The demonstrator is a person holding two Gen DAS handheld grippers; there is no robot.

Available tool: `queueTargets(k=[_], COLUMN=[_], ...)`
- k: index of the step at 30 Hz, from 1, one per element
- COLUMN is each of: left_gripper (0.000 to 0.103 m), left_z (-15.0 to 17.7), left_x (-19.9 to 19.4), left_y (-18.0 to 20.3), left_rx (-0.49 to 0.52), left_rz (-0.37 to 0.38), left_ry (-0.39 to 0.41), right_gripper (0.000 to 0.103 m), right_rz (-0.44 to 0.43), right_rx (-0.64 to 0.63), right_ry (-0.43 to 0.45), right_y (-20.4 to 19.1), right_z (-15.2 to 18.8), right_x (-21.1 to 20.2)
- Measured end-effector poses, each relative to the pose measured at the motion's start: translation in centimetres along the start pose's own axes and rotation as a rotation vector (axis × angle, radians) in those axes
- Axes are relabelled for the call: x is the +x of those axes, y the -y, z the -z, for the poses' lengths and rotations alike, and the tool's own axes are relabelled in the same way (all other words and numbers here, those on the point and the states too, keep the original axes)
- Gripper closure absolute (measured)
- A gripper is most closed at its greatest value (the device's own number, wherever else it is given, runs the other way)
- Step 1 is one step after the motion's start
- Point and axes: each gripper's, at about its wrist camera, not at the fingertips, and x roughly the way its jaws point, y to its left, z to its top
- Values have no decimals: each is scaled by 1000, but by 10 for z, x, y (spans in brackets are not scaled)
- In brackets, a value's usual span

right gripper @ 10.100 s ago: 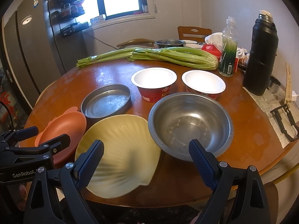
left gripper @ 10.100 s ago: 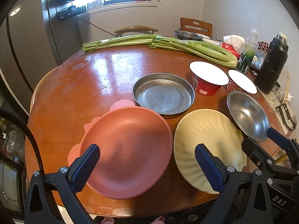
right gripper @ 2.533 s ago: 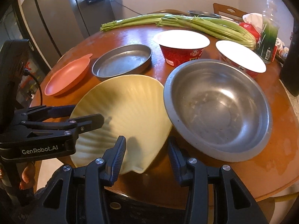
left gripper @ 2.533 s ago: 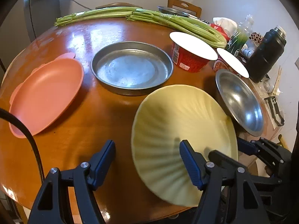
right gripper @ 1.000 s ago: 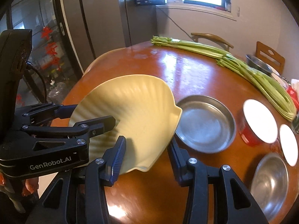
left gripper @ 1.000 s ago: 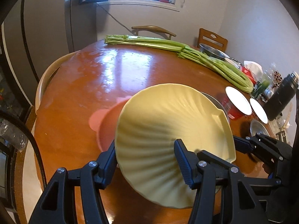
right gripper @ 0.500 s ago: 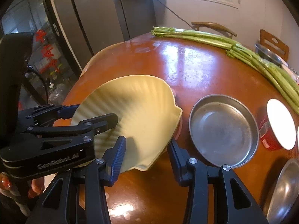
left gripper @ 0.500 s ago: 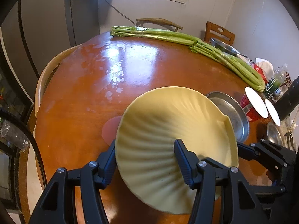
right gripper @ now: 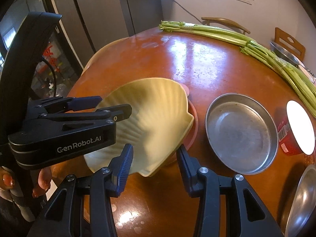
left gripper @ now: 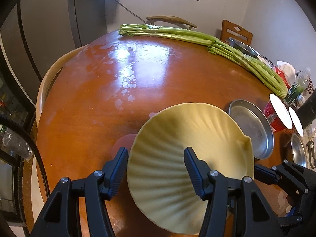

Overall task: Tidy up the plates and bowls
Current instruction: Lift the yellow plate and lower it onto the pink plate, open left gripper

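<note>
A yellow shell-shaped plate (left gripper: 189, 146) (right gripper: 154, 122) lies on top of the pink plate (left gripper: 126, 140) (right gripper: 192, 126), which shows only at its edges. My left gripper (left gripper: 156, 169) is shut on the yellow plate's left rim; it also shows in the right wrist view (right gripper: 110, 106). My right gripper (right gripper: 153, 165) is shut on the plate's near rim, one finger on each side of it. A flat metal pan (right gripper: 240, 132) sits to the right of the stack.
Right of the metal pan (left gripper: 250, 128) stand red cups with white lids (right gripper: 296, 128) and a steel bowl (right gripper: 302, 199). Long green celery stalks (left gripper: 197, 37) lie across the table's far side. Chairs and a fridge stand beyond the round wooden table (left gripper: 118, 83).
Both grippers have carried the yellow plate left and lowered it onto the pink plate. The pink plate is now almost covered.
</note>
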Motion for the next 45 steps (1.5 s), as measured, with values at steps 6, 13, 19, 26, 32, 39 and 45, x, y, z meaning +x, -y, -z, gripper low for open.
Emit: queueTargets(k=[6,13,19,26,32,39,45], left_gripper=[44,44,44,44,44,44,44], left_z=[-6,-7,-7,-6,-5,-3,-2], left_x=[3,3,-3,-13,-25,-41,-52], left_y=[2,2,1,2,7,19,33], left_rx=[6,0,-9,-16,-13,-2,16], left_rz=[-1,3,7,5,-1,-1,4], left_ry=[1,2,15,31,51,79,102], right_gripper=[56,55,49,49,49,49,49], right_rz=[46,76,59,59,55,50,54], right_rx=[-3,-36,-70,-49,-33,-14,18], right_ry=[6,42,45,62,81,112,143], right_y=[0,-2,-7,-1,5,12,26], right_z=[-3,-2,3,1,1,5,10], right_x=[2,-9,-16,-22,-30,-44,-60])
